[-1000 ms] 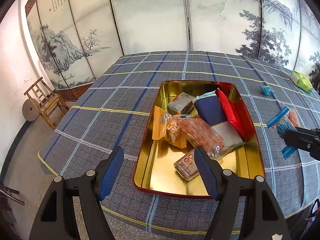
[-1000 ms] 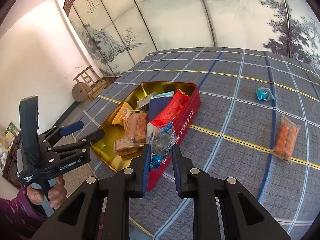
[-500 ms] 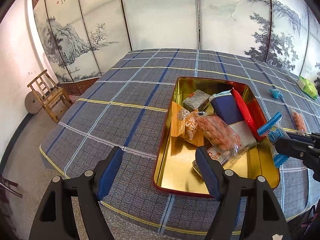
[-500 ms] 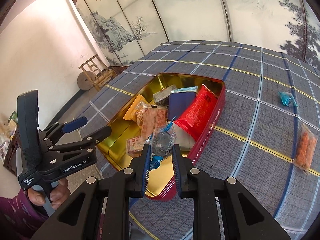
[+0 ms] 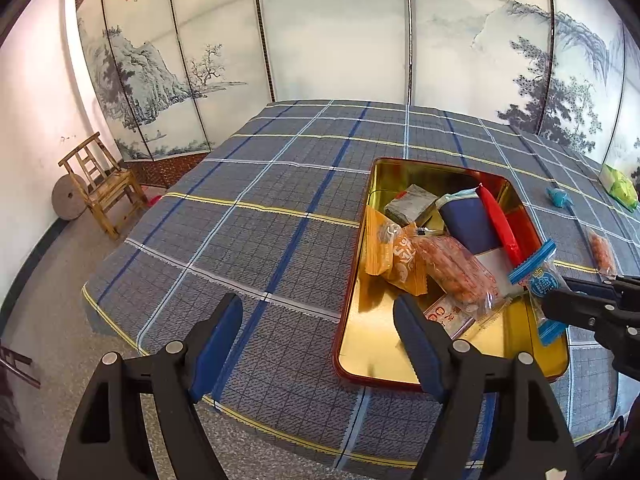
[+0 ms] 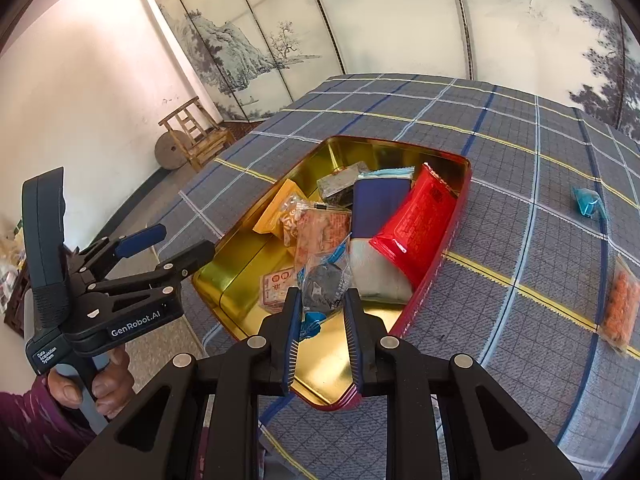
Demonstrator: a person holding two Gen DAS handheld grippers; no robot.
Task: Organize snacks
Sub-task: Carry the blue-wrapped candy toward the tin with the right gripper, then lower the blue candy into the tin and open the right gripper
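Since a second before, the right gripper (image 6: 320,312) had carried its small blue-edged packet (image 6: 326,280) from beside the tin's red outer wall to above the near end of the tin (image 6: 448,236), and the left gripper's jaws had just been opening with nothing between them. In the left wrist view, the left gripper (image 5: 318,332) hung released above the near edge of the checked tablecloth (image 5: 260,200), its right finger overlapping the tin's (image 5: 400,376) near left corner. The tin sat toward the near right of the table, gold inside, holding an orange packet (image 5: 384,248), a pink clear bag (image 5: 456,268), a grey packet (image 5: 412,208), a dark blue packet (image 5: 464,220) and a red packet (image 5: 500,224). The right gripper (image 5: 552,300) reached in from the right edge, clenched on the packet (image 5: 540,276) over the tin's near right corner. A green bag (image 5: 620,188), a small blue sweet (image 5: 558,196) and an orange bag (image 5: 602,252) lay on the cloth toward the right edge. In the right wrist view, the right gripper grasped the packet, which hung above the gold floor at the tin's near end. The left gripper (image 6: 176,244) stood just beside the tin's left wall, held by a hand (image 6: 88,384) in a purple sleeve. The blue sweet (image 6: 588,202) and the orange bag (image 6: 620,304) lay on the cloth well apart from the tin, toward the right edge.
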